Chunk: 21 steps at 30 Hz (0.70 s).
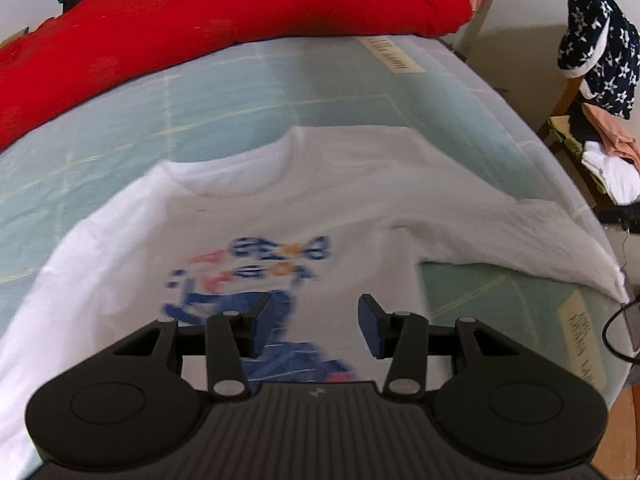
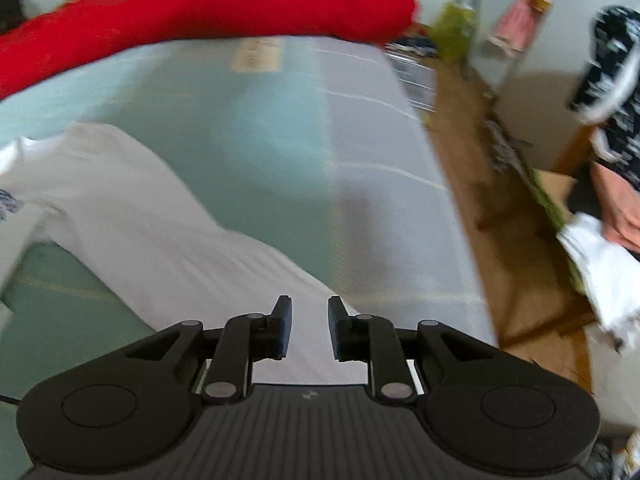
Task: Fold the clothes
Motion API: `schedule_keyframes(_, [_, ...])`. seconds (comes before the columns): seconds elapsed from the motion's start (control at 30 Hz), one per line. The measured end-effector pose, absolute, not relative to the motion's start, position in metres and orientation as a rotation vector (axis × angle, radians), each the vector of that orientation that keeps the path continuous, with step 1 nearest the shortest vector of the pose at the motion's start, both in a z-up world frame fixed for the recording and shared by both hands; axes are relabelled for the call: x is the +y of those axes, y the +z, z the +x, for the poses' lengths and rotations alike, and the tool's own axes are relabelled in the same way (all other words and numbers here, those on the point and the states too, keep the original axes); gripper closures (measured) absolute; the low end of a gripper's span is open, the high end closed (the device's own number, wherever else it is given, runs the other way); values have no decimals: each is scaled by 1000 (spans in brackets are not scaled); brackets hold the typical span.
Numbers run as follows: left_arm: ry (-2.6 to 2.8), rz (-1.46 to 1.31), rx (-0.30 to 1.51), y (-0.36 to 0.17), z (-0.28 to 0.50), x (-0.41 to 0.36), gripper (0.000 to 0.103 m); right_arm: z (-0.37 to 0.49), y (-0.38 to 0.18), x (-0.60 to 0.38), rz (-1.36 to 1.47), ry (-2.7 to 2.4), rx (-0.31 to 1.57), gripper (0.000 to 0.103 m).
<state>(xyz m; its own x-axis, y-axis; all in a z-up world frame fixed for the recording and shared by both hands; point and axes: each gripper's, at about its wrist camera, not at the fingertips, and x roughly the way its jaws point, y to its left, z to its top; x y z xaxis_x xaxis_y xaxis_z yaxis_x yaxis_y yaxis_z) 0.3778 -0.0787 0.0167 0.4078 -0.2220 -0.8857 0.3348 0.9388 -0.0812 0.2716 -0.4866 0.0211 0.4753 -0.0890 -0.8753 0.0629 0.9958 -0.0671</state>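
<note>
A white T-shirt (image 1: 248, 216) with a blue, red and orange print lies flat, front up, on the pale green table cover (image 1: 224, 96), collar toward the far side. My left gripper (image 1: 318, 326) is open and empty above the shirt's printed chest. The shirt's right sleeve (image 1: 520, 240) stretches toward the table's right edge. In the right wrist view the same sleeve (image 2: 160, 232) runs from the left down to my right gripper (image 2: 308, 328), which is open and empty above the sleeve's end. This view is blurred.
A red cloth (image 1: 208, 20) is piled along the table's far side. A chair (image 1: 568, 92) to the right holds a navy star-print garment (image 1: 600, 48) and other clothes (image 1: 608, 160). The table's right edge (image 2: 452, 208) drops to a wooden floor.
</note>
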Motion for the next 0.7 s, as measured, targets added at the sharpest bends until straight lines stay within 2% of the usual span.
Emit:
schedule_keyframes(0.1, [-321, 167, 1090, 13, 394, -51, 57, 297, 21, -461, -37, 10, 1043, 72])
schedule_keyframes(0.37, [-314, 234, 1010, -7, 475, 20, 60, 384, 8, -390, -77, 261, 985, 67])
schedule_keyframes(0.53, [-374, 290, 977, -29, 514, 33, 60, 431, -6, -357, -132, 355, 972, 66])
schedule_keyframes(0.7, [-508, 322, 999, -49, 531, 33, 59, 479, -20, -323, -186, 448, 958, 57])
